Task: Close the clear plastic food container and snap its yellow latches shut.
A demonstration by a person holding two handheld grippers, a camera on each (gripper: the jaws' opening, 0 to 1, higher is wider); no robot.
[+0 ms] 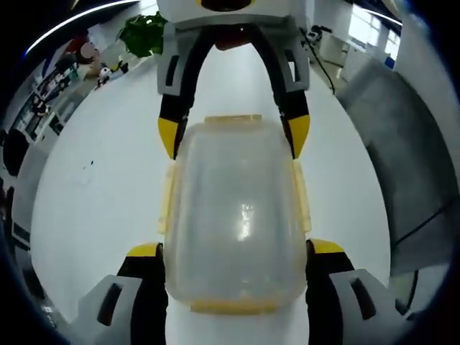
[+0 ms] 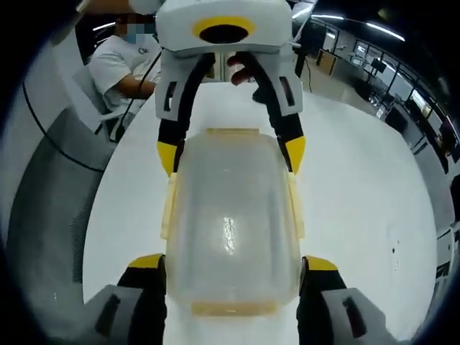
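Container (image 1: 241,215) sits on the white table (image 1: 93,215), lid on, long axis running from one gripper to the other. Left gripper (image 1: 237,248): my jaws straddle the near end, look to be touching its sides, can't tell if they're squeezing. Right gripper (image 2: 233,262) does the same at the opposite end, grip likewise unclear. Side latches (image 1: 167,201) lie btwn both, equally near; I'd say they're next.

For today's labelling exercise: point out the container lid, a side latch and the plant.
lid (image 1: 241,215): left gripper view, centre of the clear top.
side latch (image 1: 167,205): left gripper view, middle of the yellow strip.
plant (image 1: 144,32): left gripper view, its leaves.
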